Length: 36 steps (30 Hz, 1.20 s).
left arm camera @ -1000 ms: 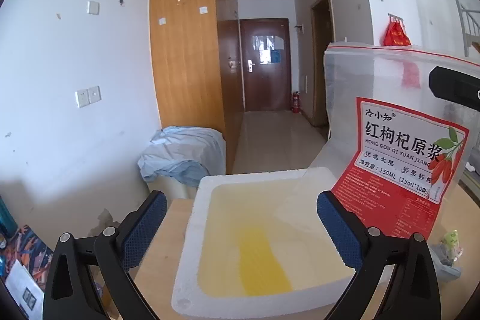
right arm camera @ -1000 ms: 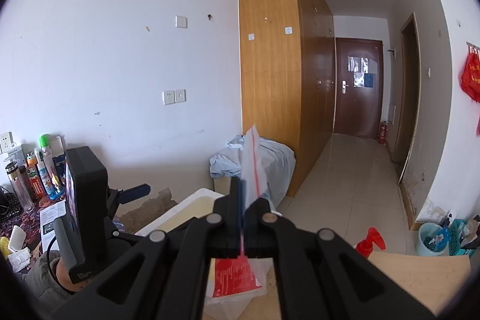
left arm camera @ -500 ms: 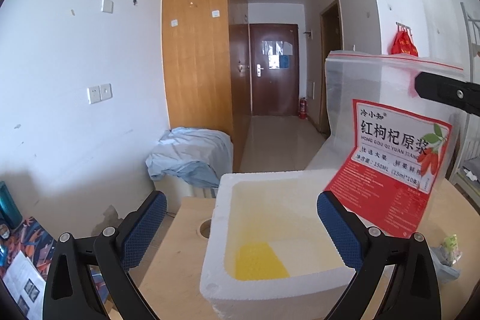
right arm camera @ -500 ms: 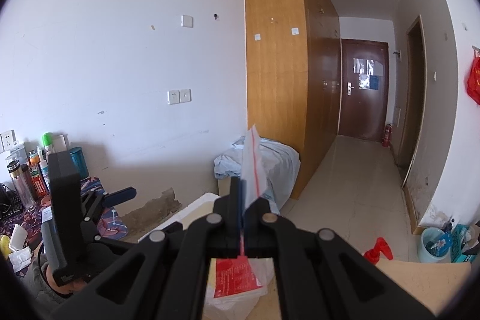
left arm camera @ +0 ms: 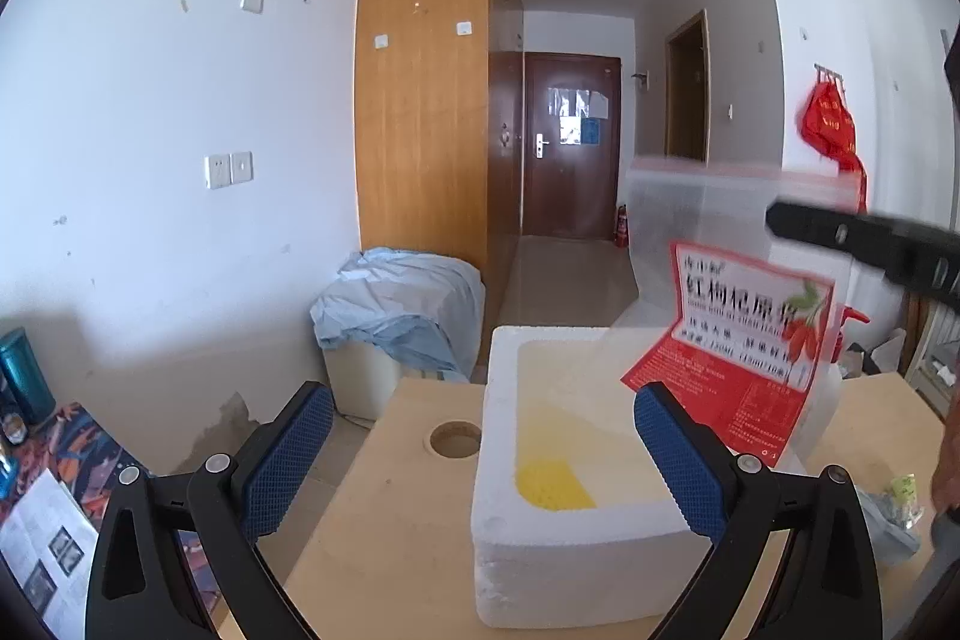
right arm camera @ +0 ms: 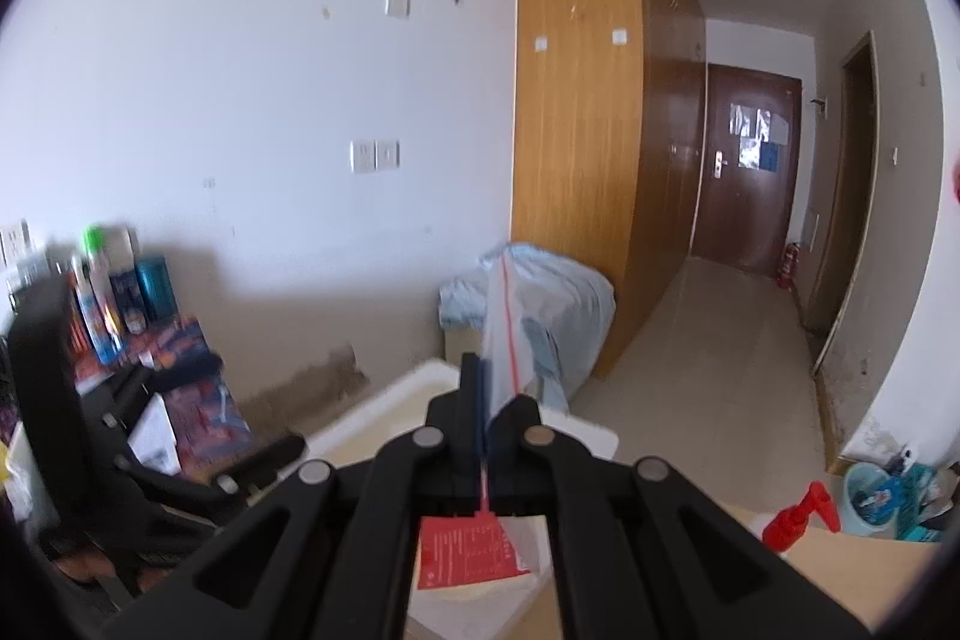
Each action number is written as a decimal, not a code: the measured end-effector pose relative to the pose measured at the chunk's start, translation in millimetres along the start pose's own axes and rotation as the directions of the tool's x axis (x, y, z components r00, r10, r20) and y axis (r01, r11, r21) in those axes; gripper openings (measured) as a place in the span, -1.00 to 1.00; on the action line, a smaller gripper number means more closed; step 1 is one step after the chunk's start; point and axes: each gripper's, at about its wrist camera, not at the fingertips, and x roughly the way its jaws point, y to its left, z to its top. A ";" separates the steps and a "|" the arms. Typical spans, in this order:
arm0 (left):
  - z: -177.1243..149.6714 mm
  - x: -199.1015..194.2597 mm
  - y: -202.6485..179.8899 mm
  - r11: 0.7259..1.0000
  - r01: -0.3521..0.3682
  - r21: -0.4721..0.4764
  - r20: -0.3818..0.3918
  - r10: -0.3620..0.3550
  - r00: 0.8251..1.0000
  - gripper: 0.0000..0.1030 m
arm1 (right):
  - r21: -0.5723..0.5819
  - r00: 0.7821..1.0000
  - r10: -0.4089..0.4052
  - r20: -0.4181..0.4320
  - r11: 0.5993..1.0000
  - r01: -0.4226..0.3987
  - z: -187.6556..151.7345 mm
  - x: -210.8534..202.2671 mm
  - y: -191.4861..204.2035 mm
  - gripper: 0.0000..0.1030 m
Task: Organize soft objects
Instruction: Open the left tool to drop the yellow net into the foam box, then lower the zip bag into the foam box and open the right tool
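Zip-lock bag (left arm camera: 708,244) — clear plastic with a red label printed in Chinese characters — hangs in the air above the right part of a white foam box (left arm camera: 564,574), its lower edge over the box's open top. The right gripper (right arm camera: 485,400) is clamped tight on the bag's upper part, the plastic and its red seal strip pinched between the two fingers and sticking up past their tips; in the left wrist view the same gripper shows as a dark bar crossing the bag's top right corner. The left gripper (left arm camera: 483,454) stands wide apart with nothing between its blue-padded fingers (left arm camera: 282,460), aimed at the near side of the box. Inside the box a yellow patch (left arm camera: 555,484) lies on the floor. The box sits on a pale wooden table (left arm camera: 384,508) with a round hole (left arm camera: 454,439) just to its left. A red spray bottle (right arm camera: 801,514) stands off to the right — beyond the table's far edge.
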 end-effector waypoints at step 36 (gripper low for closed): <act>-7.1 3.3 21.7 0.999 0.020 -0.047 0.015 -0.019 1.000 0.95 | -0.046 0.936 0.032 -0.350 0.998 -0.051 -35.8 75.5 -3.9 -0.96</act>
